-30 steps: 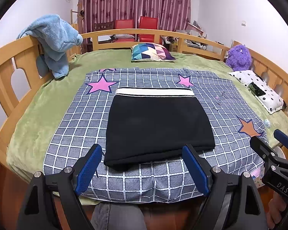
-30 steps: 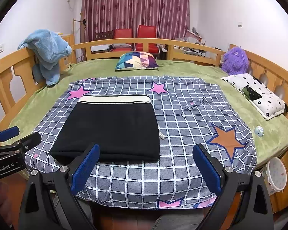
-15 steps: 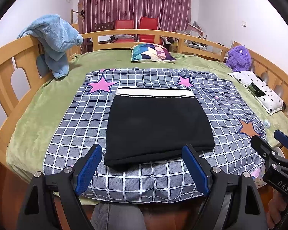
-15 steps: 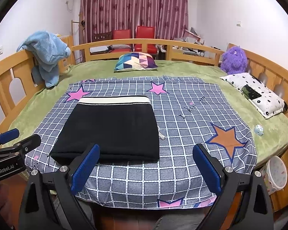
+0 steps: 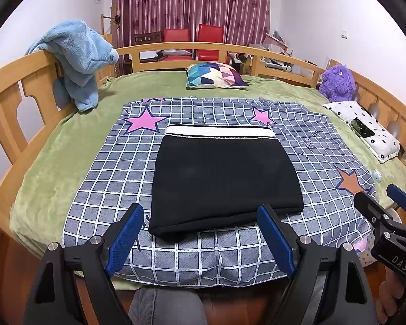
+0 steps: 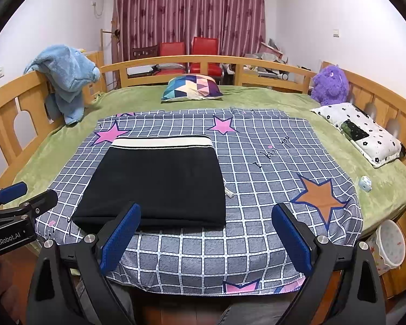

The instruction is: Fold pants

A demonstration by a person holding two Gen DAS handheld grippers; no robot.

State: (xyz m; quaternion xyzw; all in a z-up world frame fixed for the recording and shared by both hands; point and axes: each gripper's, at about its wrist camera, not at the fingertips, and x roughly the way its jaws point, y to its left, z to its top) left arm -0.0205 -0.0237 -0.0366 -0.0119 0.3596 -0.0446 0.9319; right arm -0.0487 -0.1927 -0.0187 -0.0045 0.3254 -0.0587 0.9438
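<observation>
Black pants (image 5: 222, 178) (image 6: 159, 184) with a white waistband lie folded into a flat rectangle on a grey checked sheet with stars (image 5: 94, 178) (image 6: 270, 162). A white drawstring end pokes out at their right edge. My left gripper (image 5: 200, 233) hangs open over the near edge of the bed, short of the pants' near fold, with nothing between its blue pads. My right gripper (image 6: 205, 235) is open too, near the pants' front right corner, holding nothing. Each gripper shows at the side of the other's view.
A green blanket (image 5: 54, 162) covers the wooden-railed bed (image 5: 10, 86). On it: a blue towel over the left rail (image 5: 78, 54), a patterned cushion (image 5: 213, 75), a purple plush toy (image 5: 337, 82), a spotted pillow (image 5: 365, 130), a small blue object (image 6: 364, 183). A white basket (image 6: 391, 243) stands on the floor.
</observation>
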